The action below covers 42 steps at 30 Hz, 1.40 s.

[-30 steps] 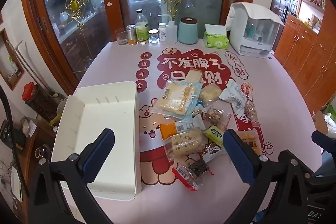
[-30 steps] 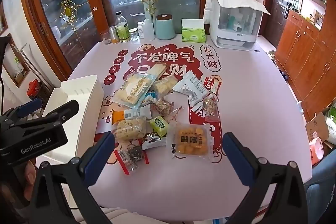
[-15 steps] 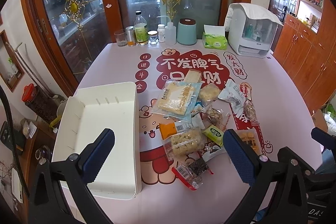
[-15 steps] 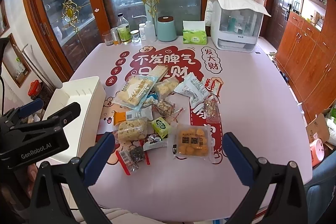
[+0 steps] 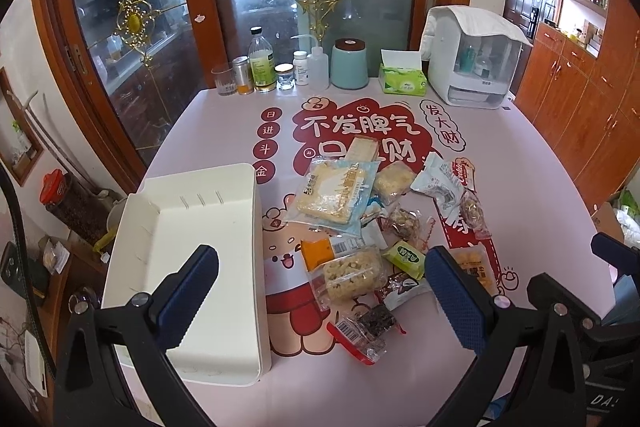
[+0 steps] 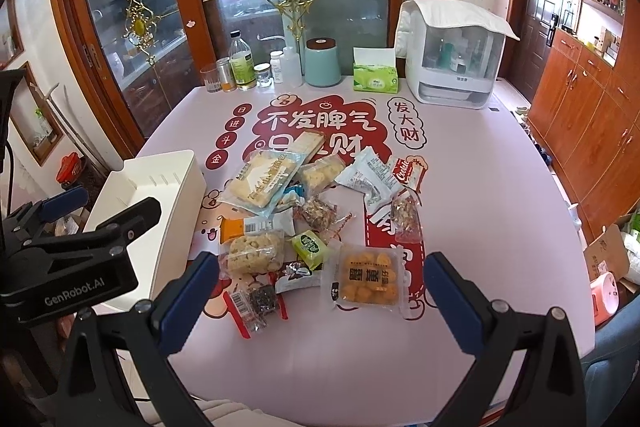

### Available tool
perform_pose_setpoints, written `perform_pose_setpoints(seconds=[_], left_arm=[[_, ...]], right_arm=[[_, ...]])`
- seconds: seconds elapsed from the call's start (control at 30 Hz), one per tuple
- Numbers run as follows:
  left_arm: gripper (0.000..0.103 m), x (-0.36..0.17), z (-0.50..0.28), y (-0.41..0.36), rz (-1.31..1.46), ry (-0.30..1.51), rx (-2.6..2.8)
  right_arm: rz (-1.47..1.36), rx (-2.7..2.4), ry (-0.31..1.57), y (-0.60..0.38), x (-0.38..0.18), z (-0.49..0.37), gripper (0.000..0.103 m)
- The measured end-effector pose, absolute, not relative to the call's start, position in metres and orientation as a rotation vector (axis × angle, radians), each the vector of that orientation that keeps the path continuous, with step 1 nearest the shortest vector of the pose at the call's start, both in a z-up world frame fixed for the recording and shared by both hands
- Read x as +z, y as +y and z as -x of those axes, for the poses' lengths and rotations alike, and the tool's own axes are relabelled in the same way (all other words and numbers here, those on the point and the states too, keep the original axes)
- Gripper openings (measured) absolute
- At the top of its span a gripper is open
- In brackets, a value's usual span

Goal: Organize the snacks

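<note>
About a dozen snack packets lie in one loose heap at the middle of the table; some overlap, so the exact count is unclear. One white bin stands just left of the heap in the left wrist view, its long axis running from the lower edge of the frame toward the upper middle. The largest packet, a clear bag of pale wafers, lies tilted, its long axis slanting toward the upper right. One tray of round yellow cakes sits at the heap's lower right. Along the table's far edge stand one teal canister, one green tissue box and one white cabinet. The left gripper and right gripper both hang above the near edge, jaws wide apart, holding nothing.
</note>
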<state>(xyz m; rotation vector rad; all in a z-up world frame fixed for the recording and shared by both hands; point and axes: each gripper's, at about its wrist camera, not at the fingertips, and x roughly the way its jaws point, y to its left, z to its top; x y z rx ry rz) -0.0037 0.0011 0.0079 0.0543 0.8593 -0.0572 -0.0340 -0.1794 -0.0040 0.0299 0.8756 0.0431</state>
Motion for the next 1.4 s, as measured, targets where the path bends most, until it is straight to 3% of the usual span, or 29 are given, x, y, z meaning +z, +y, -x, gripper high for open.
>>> perform_pose_setpoints(seconds=[0.97, 1.4], left_arm=[[0.103, 0.023, 0.007, -0.009, -0.041, 0.823, -0.115], [0.103, -0.015, -0.005, -0.019, -0.070, 0.909, -0.084]], right_arm=[[0.008, 0.076, 0.808, -0.180, 0.019, 0.031, 0.102], [0.004, 0.094, 0.852, -0.194, 0.002, 0.030, 0.102]])
